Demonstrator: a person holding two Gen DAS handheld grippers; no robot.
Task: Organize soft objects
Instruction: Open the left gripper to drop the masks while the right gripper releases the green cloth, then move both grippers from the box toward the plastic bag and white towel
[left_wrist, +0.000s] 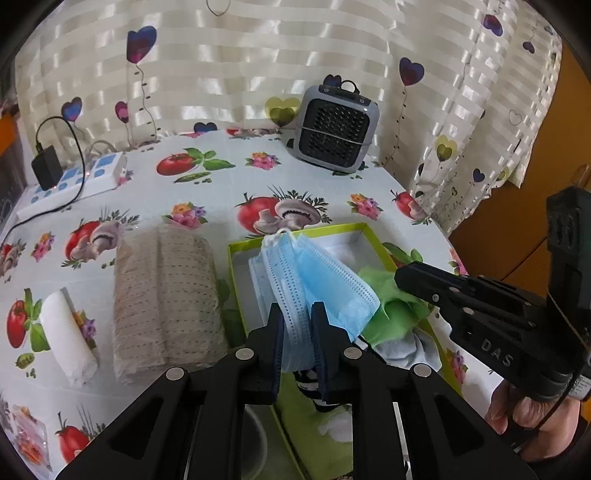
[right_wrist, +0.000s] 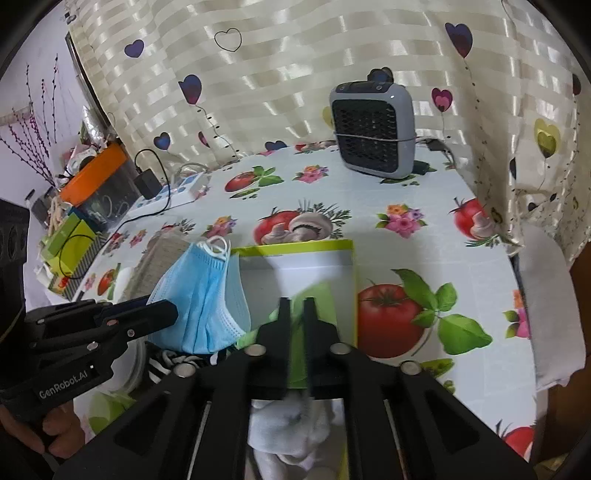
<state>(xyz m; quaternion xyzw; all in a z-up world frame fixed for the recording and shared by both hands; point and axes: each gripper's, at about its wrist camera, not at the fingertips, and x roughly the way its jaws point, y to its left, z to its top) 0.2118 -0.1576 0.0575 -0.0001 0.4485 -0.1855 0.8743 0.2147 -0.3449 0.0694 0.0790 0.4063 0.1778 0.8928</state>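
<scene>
Left wrist view: our left gripper (left_wrist: 297, 325) fingers clench the blue masks (left_wrist: 314, 284) above the box (left_wrist: 236, 291); right gripper (right_wrist: 295, 314) pinches green cloth (right_wrist: 314, 299) at 3 o'clock. We lower gently.

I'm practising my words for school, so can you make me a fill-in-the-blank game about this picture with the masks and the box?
1. The left gripper is pinching a stack of ____ face masks.
2. The right gripper is shut on a ____ cloth.
3. The open box has a ____ rim.
4. The grey fan heater stands in front of a curtain printed with ____.

Missing words: blue; green; green; hearts
</scene>
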